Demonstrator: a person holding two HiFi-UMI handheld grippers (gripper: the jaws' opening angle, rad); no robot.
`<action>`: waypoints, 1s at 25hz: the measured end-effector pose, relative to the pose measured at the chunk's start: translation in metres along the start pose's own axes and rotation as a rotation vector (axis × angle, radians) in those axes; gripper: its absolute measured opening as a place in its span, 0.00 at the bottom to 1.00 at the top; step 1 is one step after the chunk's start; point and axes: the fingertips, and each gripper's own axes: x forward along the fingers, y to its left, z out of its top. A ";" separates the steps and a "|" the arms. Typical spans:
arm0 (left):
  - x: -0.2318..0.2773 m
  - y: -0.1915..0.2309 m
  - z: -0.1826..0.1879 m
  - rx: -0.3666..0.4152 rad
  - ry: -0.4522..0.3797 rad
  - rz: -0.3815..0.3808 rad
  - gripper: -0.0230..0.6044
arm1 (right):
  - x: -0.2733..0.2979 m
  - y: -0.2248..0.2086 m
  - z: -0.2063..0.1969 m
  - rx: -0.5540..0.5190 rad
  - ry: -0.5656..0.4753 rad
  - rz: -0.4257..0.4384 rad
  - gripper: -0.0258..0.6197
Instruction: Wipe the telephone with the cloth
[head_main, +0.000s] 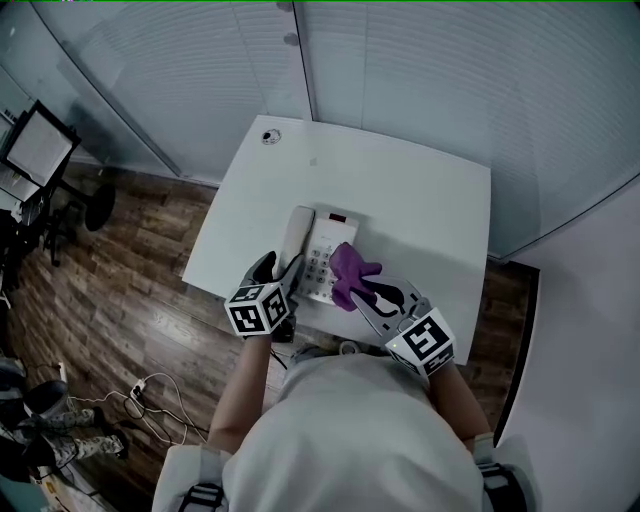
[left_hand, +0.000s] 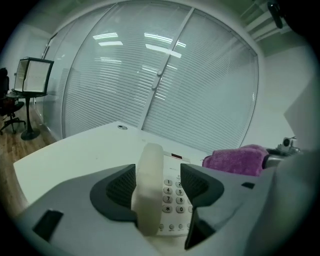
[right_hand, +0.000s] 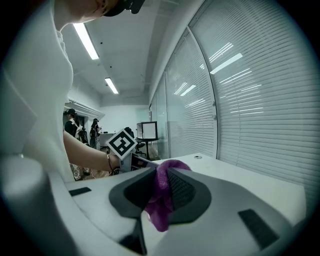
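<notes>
A white telephone (head_main: 325, 262) lies on the white table (head_main: 420, 190) near its front edge, its handset (head_main: 297, 236) resting along its left side. My left gripper (head_main: 283, 274) is at the phone's near left corner. In the left gripper view its jaws straddle the handset (left_hand: 149, 190); a gap with keypad (left_hand: 175, 196) shows beside the right pad, so they stand open. My right gripper (head_main: 372, 293) is shut on a purple cloth (head_main: 352, 270), which hangs over the phone's right side. The cloth (right_hand: 162, 200) is pinched between the pads in the right gripper view.
A round cable grommet (head_main: 271, 136) sits at the table's far left corner. Glass walls with blinds (head_main: 450, 80) close off the back. A monitor on a stand (head_main: 38, 150) and floor cables (head_main: 140, 390) are at the left on the wooden floor.
</notes>
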 end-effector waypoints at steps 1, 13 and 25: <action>-0.005 -0.002 0.002 -0.012 -0.012 -0.008 0.47 | 0.001 0.000 0.002 0.005 -0.008 0.001 0.16; -0.088 -0.008 0.002 -0.026 -0.093 0.019 0.18 | 0.006 0.035 0.011 0.033 -0.030 -0.057 0.16; -0.155 -0.021 -0.033 -0.016 -0.105 0.000 0.07 | -0.023 0.087 0.011 0.100 -0.096 -0.130 0.16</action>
